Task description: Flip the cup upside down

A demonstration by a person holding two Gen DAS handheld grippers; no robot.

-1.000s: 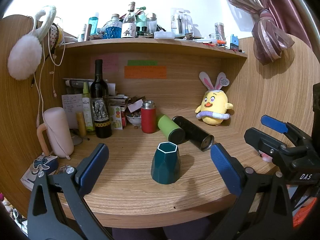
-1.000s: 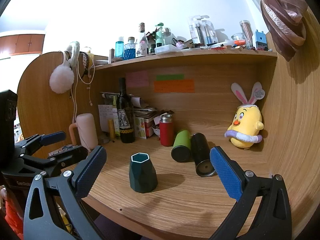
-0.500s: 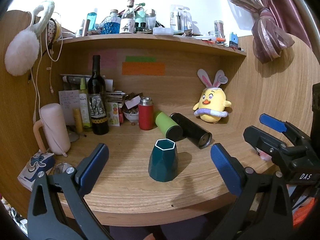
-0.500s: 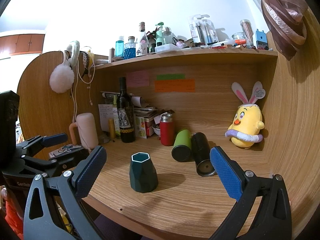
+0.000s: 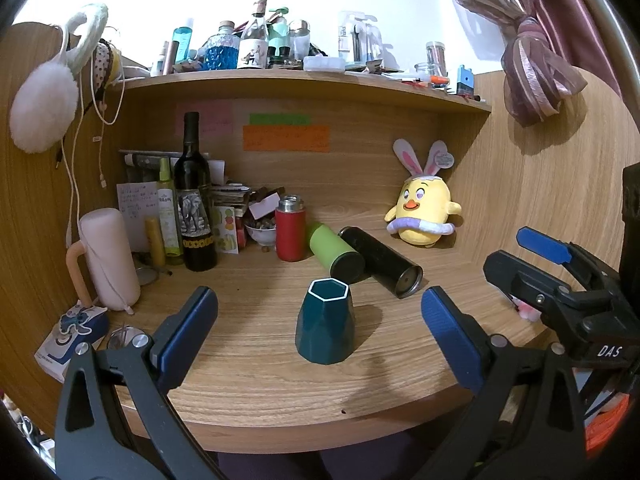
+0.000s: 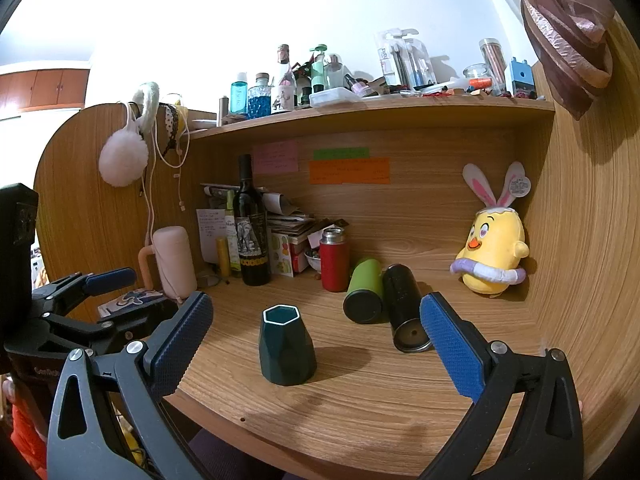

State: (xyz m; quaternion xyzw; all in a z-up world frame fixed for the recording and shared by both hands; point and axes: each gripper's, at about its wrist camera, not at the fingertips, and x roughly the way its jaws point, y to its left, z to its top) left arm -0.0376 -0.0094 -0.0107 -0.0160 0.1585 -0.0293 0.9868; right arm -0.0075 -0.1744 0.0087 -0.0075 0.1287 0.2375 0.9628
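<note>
Desk [image 5: 260,392]: wooden, curved front edge, with a crowded shelf [image 5: 304,80] above. Left gripper [image 5: 319,326]: blue-padded jaws spread wide, holding nothing, in front of the cup. Right gripper [image 6: 316,338]: jaws likewise released and wide apart, empty, low at the desk's front edge; also seen from the left wrist view at far right [image 5: 560,276]. Wine bottle [image 5: 195,200]: dark glass, upright at back left. Plush chick [image 5: 424,212]: yellow, rabbit ears, seated in the back right corner. Pink jug [image 5: 108,258]: upright at far left. Black flask [image 5: 382,262] and green flask [image 5: 335,252]: lying side by side, touching, behind the cup. Red flask [image 5: 290,234]: upright, just beside the green one. Cup [image 5: 326,332]: dark teal, faceted, hexagonal white-edged rim, standing mouth up near the desk's front centre, apart from both grippers.
</note>
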